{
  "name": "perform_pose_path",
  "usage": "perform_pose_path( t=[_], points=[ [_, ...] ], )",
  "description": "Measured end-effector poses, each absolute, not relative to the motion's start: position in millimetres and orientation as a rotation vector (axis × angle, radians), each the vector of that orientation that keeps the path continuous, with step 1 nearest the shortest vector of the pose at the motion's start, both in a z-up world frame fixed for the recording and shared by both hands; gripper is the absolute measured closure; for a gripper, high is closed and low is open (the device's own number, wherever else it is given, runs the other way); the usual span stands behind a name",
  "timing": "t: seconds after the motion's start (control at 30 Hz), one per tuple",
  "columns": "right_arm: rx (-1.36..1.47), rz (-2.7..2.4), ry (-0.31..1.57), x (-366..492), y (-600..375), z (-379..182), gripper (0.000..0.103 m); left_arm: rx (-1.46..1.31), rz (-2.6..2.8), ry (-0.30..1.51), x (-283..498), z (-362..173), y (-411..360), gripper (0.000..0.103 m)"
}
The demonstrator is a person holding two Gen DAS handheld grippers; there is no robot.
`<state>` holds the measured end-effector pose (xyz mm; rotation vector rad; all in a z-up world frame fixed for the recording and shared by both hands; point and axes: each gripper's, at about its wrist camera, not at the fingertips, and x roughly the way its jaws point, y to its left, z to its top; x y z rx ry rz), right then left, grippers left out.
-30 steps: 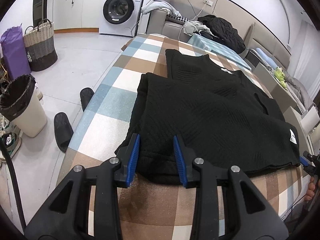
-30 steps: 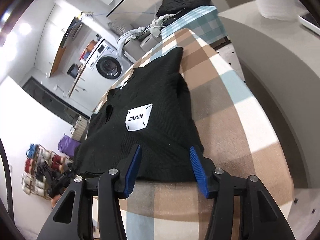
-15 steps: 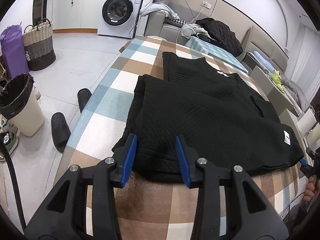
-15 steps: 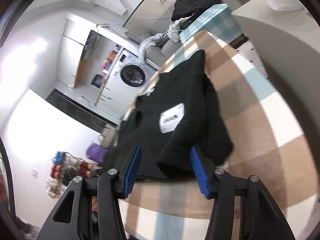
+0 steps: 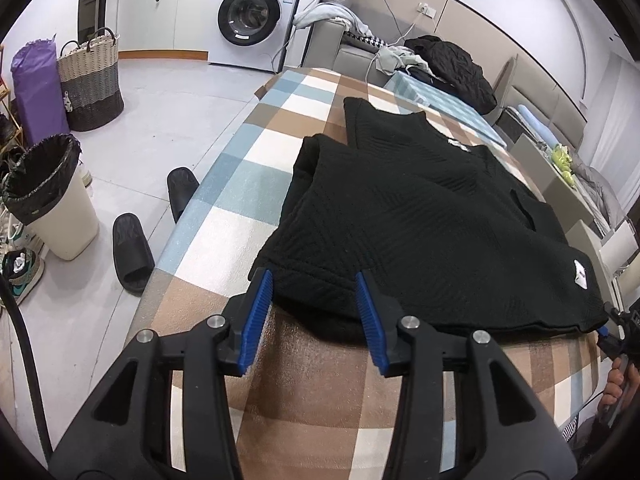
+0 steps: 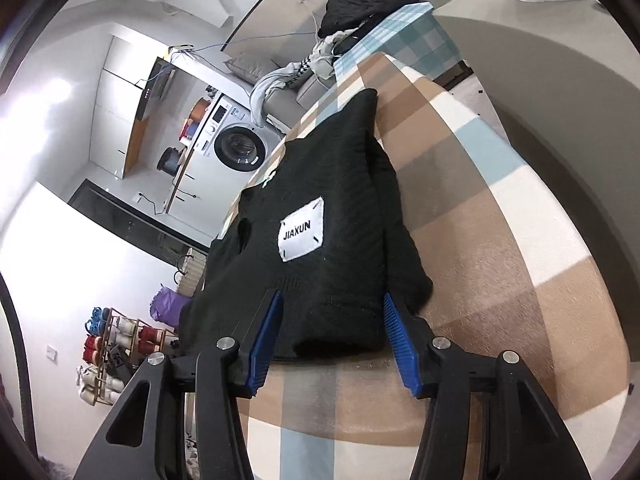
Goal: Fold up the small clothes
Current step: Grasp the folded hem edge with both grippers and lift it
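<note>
A black knitted garment (image 5: pixel 416 216) lies on the checked table (image 5: pixel 256 184), its lower part folded up over the rest. A white JIAXUN patch (image 6: pixel 301 229) shows on the top layer. My left gripper (image 5: pixel 314 312) is open, its blue pads astride the near left hem. My right gripper (image 6: pixel 330 334) is open, its pads on either side of the near right corner of the garment (image 6: pixel 332 240). The right gripper also shows at the right edge of the left wrist view (image 5: pixel 612 328).
A bin (image 5: pixel 52 200), black slippers (image 5: pixel 132 252), a woven basket (image 5: pixel 90 80) and a purple bag (image 5: pixel 38 88) stand on the floor left of the table. A washing machine (image 5: pixel 256 16) and a sofa with clothes (image 5: pixel 448 68) are beyond it.
The right gripper swung and tilted, then came back to the garment's near right corner, which now lies between its pads. The left gripper drew back slightly along the hem.
</note>
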<state>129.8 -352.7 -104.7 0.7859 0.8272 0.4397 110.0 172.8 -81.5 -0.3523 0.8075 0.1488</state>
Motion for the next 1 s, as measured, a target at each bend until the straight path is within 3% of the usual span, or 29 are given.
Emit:
perform_pose_path(
  t=[0.47,0.6,0.67,0.7,0.77,0.83,1.0],
  points=[
    [0.778,0.464,0.839,132.8,-348.5,-105.7,0.049,-0.381,0.218,0.803,123.2,-90.5,193.8,0.063],
    [0.761,0.457,0.837,135.0,-345.5,-104.5,0.049,-0.362,0.224,0.801,133.0,-90.3,189.9,0.079],
    [0.753,0.441,0.84,135.3,-344.9,-104.4,0.06,-0.356,0.222,0.793,134.2,-89.0,188.4,0.089],
    [0.744,0.428,0.844,136.0,-344.7,-104.6,0.064,-0.357,0.221,0.785,134.0,-87.6,187.6,0.09],
    [0.735,0.391,0.851,137.6,-347.1,-106.5,0.085,-0.353,0.215,0.771,133.9,-84.8,185.7,0.094],
    [0.739,0.367,0.854,139.2,-349.8,-108.0,0.094,-0.356,0.208,0.757,132.9,-80.8,184.5,0.095],
    [0.779,0.391,0.783,137.7,-352.4,-93.2,0.095,-0.376,0.185,0.702,131.3,-63.6,186.7,0.096]
  ],
)
